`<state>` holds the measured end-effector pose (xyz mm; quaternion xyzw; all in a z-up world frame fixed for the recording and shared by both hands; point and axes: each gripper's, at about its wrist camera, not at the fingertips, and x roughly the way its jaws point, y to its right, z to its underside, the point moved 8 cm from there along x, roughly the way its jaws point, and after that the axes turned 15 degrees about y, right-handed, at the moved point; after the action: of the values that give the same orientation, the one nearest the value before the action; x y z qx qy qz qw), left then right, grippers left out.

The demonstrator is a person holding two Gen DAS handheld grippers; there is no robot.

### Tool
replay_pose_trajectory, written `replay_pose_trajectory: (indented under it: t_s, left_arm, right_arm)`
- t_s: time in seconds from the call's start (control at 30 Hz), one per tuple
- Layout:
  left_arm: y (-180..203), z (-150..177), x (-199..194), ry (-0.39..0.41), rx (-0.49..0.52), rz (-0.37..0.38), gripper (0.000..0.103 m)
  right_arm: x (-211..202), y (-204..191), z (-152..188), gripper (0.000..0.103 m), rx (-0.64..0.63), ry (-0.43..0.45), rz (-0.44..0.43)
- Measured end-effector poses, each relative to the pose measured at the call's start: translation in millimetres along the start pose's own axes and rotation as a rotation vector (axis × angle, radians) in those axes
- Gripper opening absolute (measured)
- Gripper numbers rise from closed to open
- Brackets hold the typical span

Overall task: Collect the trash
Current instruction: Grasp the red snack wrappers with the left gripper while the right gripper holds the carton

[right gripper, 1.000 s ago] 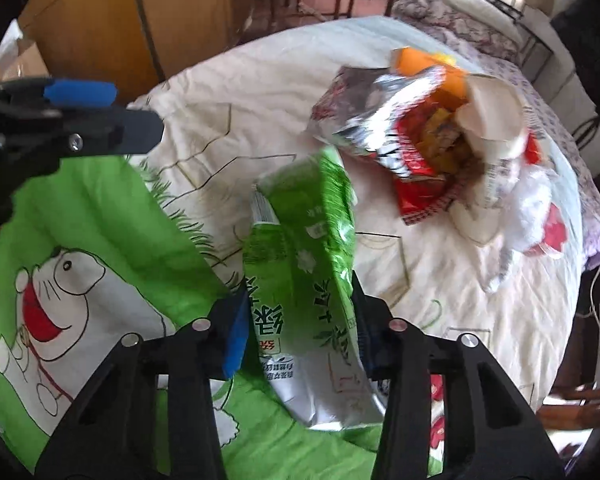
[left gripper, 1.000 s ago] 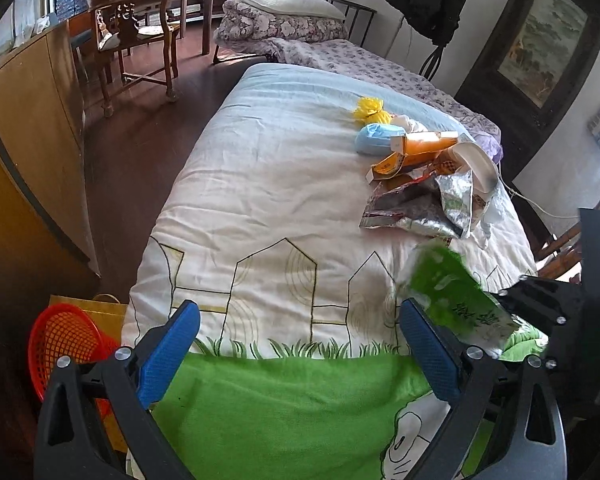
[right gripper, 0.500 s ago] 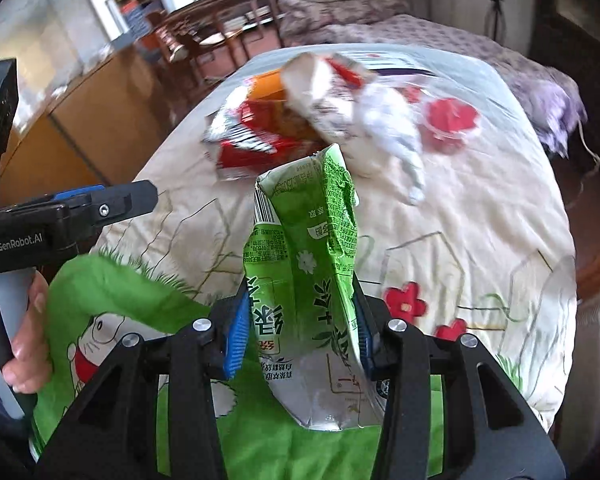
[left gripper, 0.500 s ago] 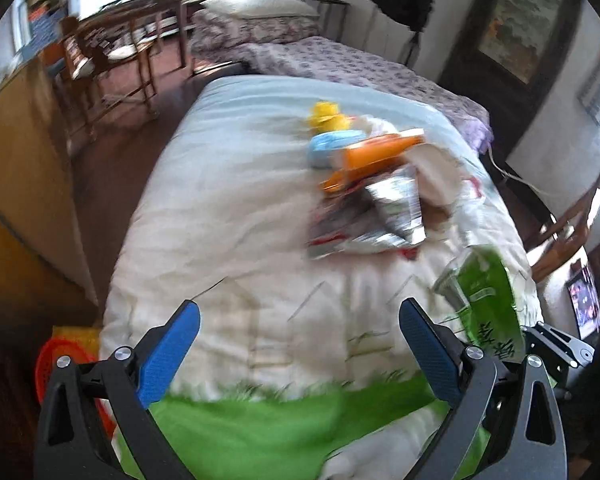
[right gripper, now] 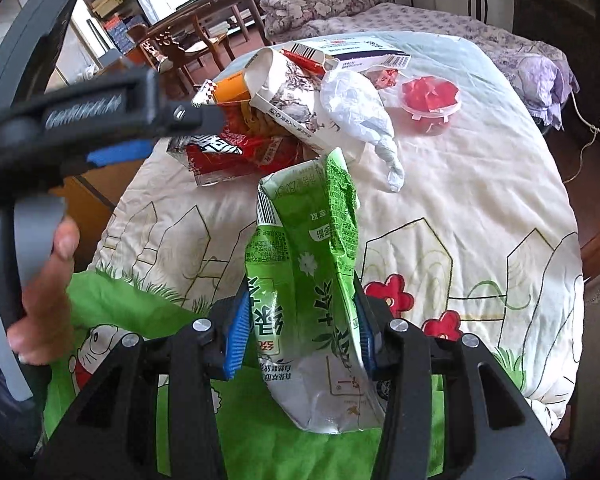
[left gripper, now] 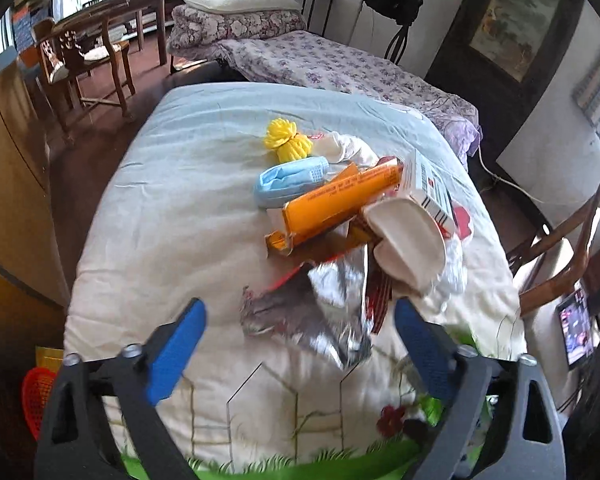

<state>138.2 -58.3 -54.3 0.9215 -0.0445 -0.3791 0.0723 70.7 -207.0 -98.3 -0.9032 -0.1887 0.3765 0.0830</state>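
A trash pile lies on the bed quilt (left gripper: 172, 208): a silver foil wrapper (left gripper: 312, 312), an orange box (left gripper: 340, 208), a crushed paper cup (left gripper: 408, 248), a blue face mask (left gripper: 288, 180) and a yellow ball (left gripper: 286, 142). My left gripper (left gripper: 300, 352) is open, its blue pads on either side of the foil wrapper, just short of it. My right gripper (right gripper: 300, 332) is shut on a crumpled green drink carton (right gripper: 308, 272), held above the quilt. The left gripper shows at the left of the right wrist view (right gripper: 112, 120).
A red basket (left gripper: 40, 396) and a yellow bag (left gripper: 50, 354) stand on the floor left of the bed. A wooden cabinet (left gripper: 12, 160) lines the left side. A red-filled plastic cup (right gripper: 430, 100) and crumpled white paper (right gripper: 360, 108) lie on the quilt.
My left gripper has moved forward over the quilt to the foil wrapper. My right gripper, still holding the green carton, has swung away and no longer shows in the left view.
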Motion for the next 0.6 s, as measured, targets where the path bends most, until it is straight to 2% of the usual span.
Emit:
replay_pose_trajectory:
  t_s: [0.03,0.1,0.13,0.17,0.37,0.6]
  left_arm:
    - [1,0,4,-0.011,-0.005,0.006,0.074]
    - [1,4,11,-0.048,-0.013,0.022,0.033]
    - [1,7,13,-0.065,-0.017,0.036,0.021]
    - [3,10,14,-0.078,-0.02,0.054,0.015]
    - [0,22,-10,-0.047,-0.002,0.088,0.014]
    - [-24,39,-58,-0.011,-0.083,0.11,0.012]
  right_arm:
    - [0,0,0,0.045,-0.001,-0.001,0.001]
    - [1,0,0,0.045,-0.004,-0.004,0.004]
    - [0,-2,0,0.045,-0.005,-0.005,0.006]
    - [1,-2,0,0.045,-0.008,-0.005,0.009]
    - [2,-8,4,0.045,-0.021,0.0,0.024]
    - [-1,-12,3,0.045,-0.034,0.027,0.043]
